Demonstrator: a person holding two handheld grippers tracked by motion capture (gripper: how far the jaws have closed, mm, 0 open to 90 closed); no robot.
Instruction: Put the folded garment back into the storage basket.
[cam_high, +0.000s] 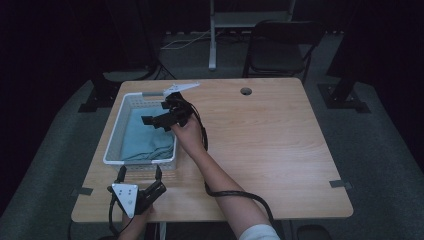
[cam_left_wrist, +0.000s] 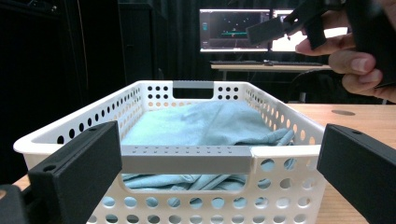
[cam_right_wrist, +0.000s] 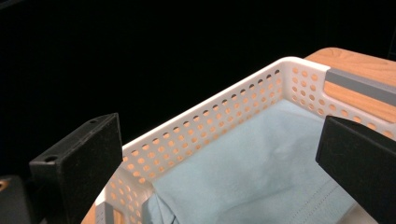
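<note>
Wooden table (cam_high: 260, 145): basket (cam_high: 116, 131) holding cloth (cam_high: 142, 137), chair (cam_high: 280, 47) behind

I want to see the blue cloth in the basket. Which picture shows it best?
The high view: the whole blue cloth lies spread in the white basket. The left gripper view shows it low behind the near wall. The right gripper view shows one close corner between the right tool jaws.

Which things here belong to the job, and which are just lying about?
In the job:
- basket
- blue cloth in it
- right gripper, open over the cloth
- left gripper, open at the basket's near end

Lying about:
- chair behind the table
- monitors
</note>
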